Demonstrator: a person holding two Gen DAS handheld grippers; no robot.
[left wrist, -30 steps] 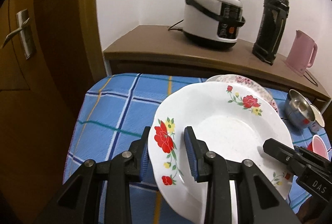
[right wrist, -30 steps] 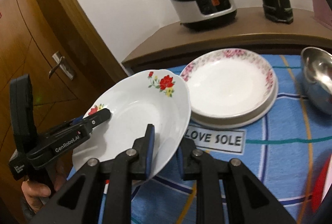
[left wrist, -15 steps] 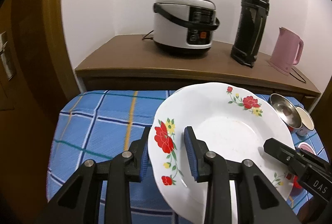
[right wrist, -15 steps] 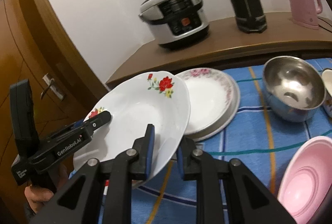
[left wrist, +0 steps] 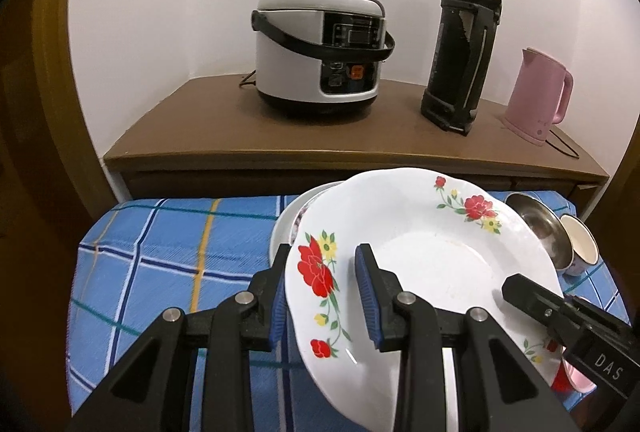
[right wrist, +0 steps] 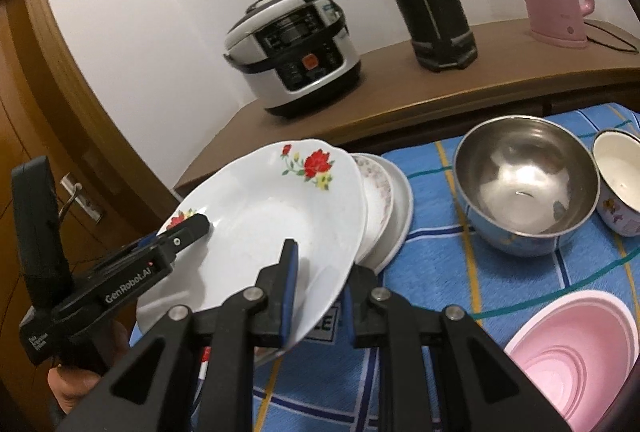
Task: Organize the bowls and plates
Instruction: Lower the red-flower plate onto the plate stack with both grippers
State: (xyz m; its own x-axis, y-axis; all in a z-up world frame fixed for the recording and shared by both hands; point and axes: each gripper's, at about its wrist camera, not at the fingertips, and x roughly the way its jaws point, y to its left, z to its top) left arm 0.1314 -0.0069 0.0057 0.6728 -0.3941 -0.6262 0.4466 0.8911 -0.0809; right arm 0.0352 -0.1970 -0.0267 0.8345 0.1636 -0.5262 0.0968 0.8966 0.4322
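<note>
Left wrist view: my left gripper (left wrist: 326,296) clamps the near-left rim of the flowered plate (left wrist: 432,256), one blue pad under the rim and one on the plate's face, so the plate runs away from my fingers to the upper right, tilted, its far edge raised. My right gripper (left wrist: 516,288) bites the opposite rim at the lower right. Just beyond the plate's left edge, a sliver of the stacked plates (left wrist: 288,220) shows on the blue checked cloth (left wrist: 160,252); the stack lies ahead of my fingers and partly under the carried plate.

Right wrist view: my right gripper (right wrist: 320,292) pinches the plate's near rim, fingers narrow around it, while the left gripper (right wrist: 192,228) holds the far-left rim. The flowered plate (right wrist: 272,208) hangs off the cloth, its right edge overlapping the stacked plates (right wrist: 388,200), which sit just beside it to the right. I judge the coming move a short carry rightward and down onto that stack. The steel bowl (right wrist: 524,180) stands beyond.
</note>
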